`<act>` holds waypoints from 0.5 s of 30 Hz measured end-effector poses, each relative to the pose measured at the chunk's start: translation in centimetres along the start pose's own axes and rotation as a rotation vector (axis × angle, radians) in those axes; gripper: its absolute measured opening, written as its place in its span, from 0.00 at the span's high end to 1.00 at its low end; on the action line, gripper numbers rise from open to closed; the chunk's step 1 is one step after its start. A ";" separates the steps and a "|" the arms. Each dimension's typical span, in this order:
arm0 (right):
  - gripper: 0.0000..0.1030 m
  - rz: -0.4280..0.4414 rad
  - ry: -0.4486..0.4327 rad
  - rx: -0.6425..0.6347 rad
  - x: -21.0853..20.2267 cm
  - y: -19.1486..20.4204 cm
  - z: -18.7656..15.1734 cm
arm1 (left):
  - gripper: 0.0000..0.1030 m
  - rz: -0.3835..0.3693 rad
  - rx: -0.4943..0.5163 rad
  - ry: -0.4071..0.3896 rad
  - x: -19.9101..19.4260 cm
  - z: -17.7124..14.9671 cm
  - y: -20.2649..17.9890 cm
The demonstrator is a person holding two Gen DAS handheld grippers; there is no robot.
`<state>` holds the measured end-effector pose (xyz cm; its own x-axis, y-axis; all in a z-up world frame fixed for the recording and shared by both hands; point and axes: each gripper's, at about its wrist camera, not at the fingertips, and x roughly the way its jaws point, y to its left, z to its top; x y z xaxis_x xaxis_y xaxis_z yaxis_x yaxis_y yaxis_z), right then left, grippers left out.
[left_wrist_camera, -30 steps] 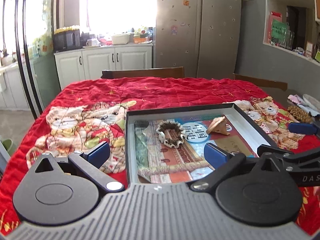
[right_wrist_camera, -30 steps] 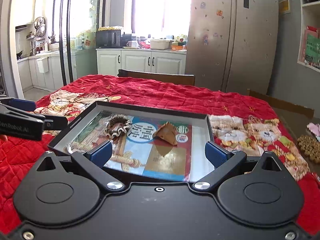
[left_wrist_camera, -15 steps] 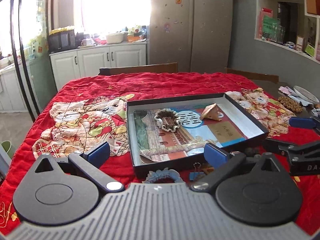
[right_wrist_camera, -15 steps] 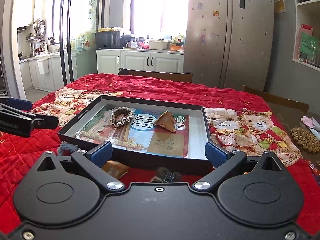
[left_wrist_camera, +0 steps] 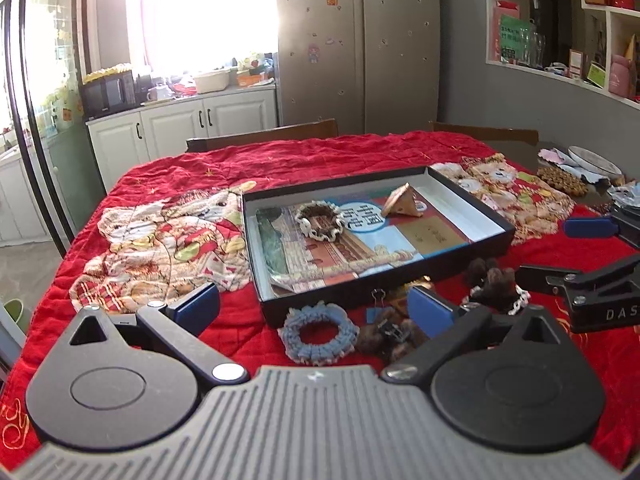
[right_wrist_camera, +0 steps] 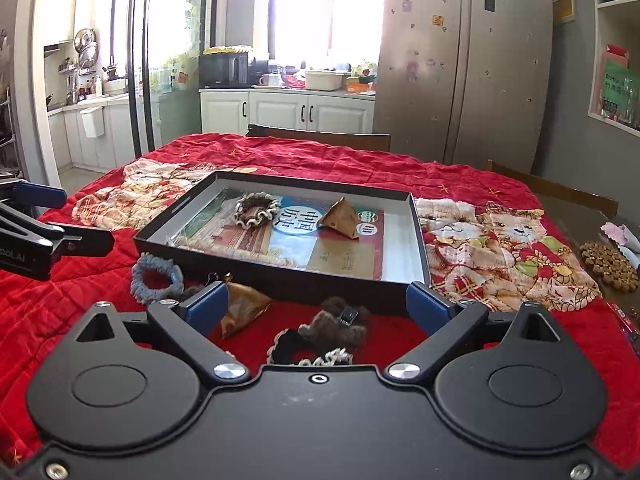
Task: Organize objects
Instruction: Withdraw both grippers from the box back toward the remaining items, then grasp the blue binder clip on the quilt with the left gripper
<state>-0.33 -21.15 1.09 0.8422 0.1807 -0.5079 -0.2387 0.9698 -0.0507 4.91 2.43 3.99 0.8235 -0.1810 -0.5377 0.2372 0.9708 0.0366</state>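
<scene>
A black shallow box (left_wrist_camera: 472, 196) (right_wrist_camera: 418, 236) lies on the red cloth and holds a brown-and-white scrunchie (left_wrist_camera: 320, 220) (right_wrist_camera: 256, 210) and a tan pyramid packet (left_wrist_camera: 402, 202) (right_wrist_camera: 340, 220). In front of the box lie a blue scrunchie (left_wrist_camera: 318, 332) (right_wrist_camera: 156, 278), a brown furry clip (left_wrist_camera: 386, 336) (right_wrist_camera: 338, 326), a golden packet (right_wrist_camera: 242, 308), a small binder clip (left_wrist_camera: 376, 298) and a dark scrunchie with white trim (left_wrist_camera: 494, 284) (right_wrist_camera: 304, 350). My left gripper (left_wrist_camera: 316, 310) is open and empty above the blue scrunchie. My right gripper (right_wrist_camera: 318, 306) is open and empty above the furry clip.
The red patterned cloth (left_wrist_camera: 168, 240) covers the table. A brown beaded mat (right_wrist_camera: 610, 266) and a plate (left_wrist_camera: 594, 160) lie at the right edge. Wooden chairs (right_wrist_camera: 320, 140) stand at the far side.
Both grippers have pulled back from the box and risen, both open throughout. The loose items in front of the box have come into view.
</scene>
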 end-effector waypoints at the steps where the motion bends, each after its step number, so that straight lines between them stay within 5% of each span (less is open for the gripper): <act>1: 0.08 0.001 -0.001 -0.004 -0.1 0.1 -0.1 | 0.00 -0.008 -0.001 0.005 0.0 -0.2 0.0; 15: 0.17 0.032 0.038 0.018 -1.0 -0.1 -2.5 | 0.00 -0.048 0.029 0.034 -0.5 -2.0 -0.1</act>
<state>-2.38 -21.84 -0.57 0.8153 0.2061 -0.5412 -0.2567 0.9663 -0.0187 3.41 2.70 2.59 0.7929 -0.2216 -0.5676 0.2916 0.9559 0.0342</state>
